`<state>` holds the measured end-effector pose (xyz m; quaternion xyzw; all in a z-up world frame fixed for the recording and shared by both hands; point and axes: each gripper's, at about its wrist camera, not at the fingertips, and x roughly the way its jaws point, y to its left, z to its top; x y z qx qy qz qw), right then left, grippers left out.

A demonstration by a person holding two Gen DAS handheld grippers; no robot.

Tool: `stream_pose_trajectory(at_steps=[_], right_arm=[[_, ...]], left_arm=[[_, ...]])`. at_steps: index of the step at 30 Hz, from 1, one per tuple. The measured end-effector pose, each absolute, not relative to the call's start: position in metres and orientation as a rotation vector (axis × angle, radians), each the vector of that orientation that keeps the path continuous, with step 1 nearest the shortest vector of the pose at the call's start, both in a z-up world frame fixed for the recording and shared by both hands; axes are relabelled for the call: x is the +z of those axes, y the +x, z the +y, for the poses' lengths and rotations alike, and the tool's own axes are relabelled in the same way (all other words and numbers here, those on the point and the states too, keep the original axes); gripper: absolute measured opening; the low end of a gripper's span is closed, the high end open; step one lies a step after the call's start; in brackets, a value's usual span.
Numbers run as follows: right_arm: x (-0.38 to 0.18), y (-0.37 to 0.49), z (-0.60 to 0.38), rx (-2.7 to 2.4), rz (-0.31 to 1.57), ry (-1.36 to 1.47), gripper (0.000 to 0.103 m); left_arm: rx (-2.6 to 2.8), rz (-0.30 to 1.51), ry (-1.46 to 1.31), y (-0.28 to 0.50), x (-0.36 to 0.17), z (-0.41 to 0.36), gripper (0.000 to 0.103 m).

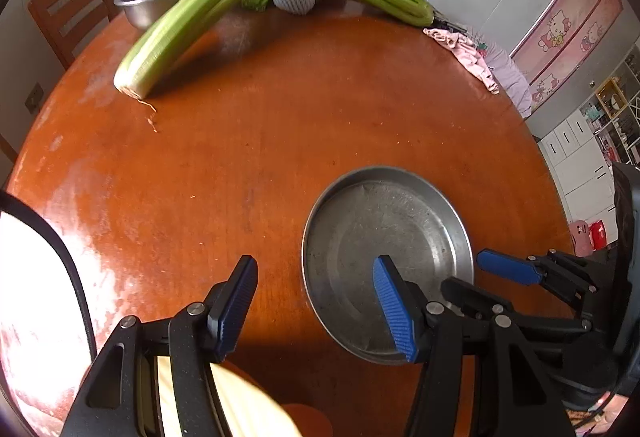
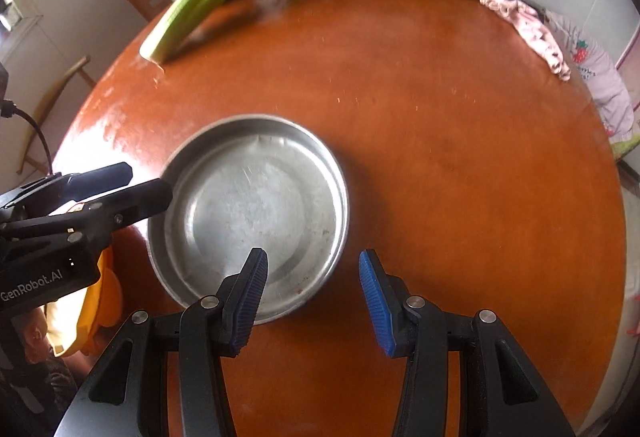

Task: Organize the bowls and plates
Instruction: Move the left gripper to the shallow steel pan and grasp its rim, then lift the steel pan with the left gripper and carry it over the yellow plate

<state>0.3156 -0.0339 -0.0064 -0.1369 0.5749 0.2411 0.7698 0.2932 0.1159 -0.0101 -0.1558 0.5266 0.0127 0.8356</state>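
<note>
Fingers (image 2: pixel 378 301) of both grippers parted, empty; straddling metal plate (image 2: pixel 256 205) rim.

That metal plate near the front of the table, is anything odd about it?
The metal plate sits upright but its floor is scratched, with a small dent near the far rim. Nothing spilled.

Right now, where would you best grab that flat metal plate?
By its raised rim, probably: the metal plate lies flat on the table, so nothing else sticks up. The right gripper already straddles the near edge, coming from above.
</note>
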Motion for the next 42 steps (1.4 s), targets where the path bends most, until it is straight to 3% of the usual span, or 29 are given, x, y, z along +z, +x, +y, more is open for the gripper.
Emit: stream_pose_trajectory(at_steps=[19, 42], right_arm=[[-0.02, 0.307, -0.01, 0.572, 1.231, -0.391, 0.048], [0.06, 0.263, -0.03, 0.64, 1.082, -0.317, 0.048]], left_arm=[[-0.036, 1.151, -0.327, 0.306, -0.028, 0.102, 0.058], [-0.026, 0.955, -0.306, 0.235, 0.055, 0.097, 0.058]])
